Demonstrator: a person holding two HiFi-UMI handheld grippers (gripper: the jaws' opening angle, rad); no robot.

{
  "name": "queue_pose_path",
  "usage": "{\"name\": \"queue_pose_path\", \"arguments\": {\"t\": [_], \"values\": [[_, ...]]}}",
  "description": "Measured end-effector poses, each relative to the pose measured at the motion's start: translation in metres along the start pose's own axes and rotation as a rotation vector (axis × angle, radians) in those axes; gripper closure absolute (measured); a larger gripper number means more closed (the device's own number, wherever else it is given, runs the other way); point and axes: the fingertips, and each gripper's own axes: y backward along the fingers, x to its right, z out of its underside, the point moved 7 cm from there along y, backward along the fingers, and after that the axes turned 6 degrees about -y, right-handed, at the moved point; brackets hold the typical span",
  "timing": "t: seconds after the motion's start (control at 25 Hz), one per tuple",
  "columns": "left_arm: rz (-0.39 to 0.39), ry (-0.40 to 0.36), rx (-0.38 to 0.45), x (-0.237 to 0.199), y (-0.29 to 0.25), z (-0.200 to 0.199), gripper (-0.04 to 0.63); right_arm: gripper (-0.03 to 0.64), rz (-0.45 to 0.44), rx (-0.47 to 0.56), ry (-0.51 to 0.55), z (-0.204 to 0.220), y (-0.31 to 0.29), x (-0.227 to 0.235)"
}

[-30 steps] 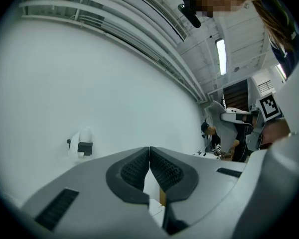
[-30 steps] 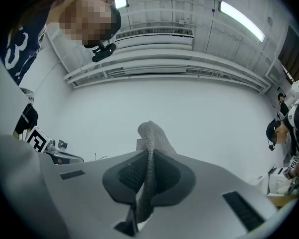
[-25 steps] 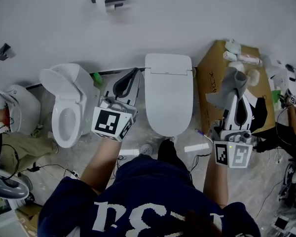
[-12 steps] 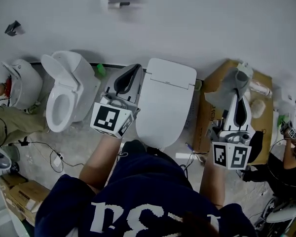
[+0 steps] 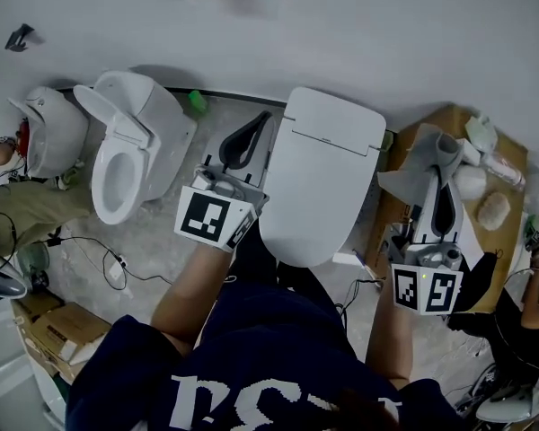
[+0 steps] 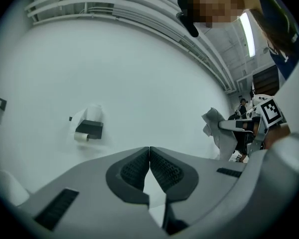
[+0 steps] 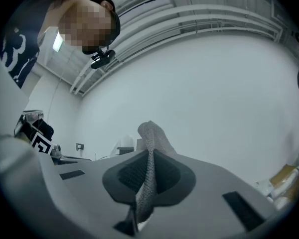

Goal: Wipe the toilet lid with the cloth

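Note:
A white toilet with its lid [image 5: 319, 173] down stands in the middle of the head view. My left gripper [image 5: 254, 126] hangs just left of that lid, shut with nothing between its fingers [image 6: 149, 169]. My right gripper [image 5: 444, 162] is held to the right of the toilet, over a cardboard box, shut on a grey cloth [image 5: 422, 160]. The cloth [image 7: 148, 153] sticks up past the fingertips and hangs down between the pads. Both gripper views look at the white wall.
A second toilet [image 5: 130, 155] with its seat open stands at left, and a third fixture [image 5: 47, 133] at the far left. A cardboard box [image 5: 485, 196] with bottles and a sponge sits at right. Cables lie on the floor. A paper holder [image 6: 88, 128] hangs on the wall.
The view has swung, so the toilets sit lower and more tilted in the head view. Both grippers keep their pose, left shut and empty, right still holding the cloth.

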Motion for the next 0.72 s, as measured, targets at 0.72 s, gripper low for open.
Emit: {"name": "queue_pose_path", "arguments": {"t": [0.72], "values": [[0.112, 0.085, -0.133, -0.129, -0.108, 0.189, 0.574, 0.589, 0.101, -0.285, -0.137, 0.253, -0.152, -0.024]]}}
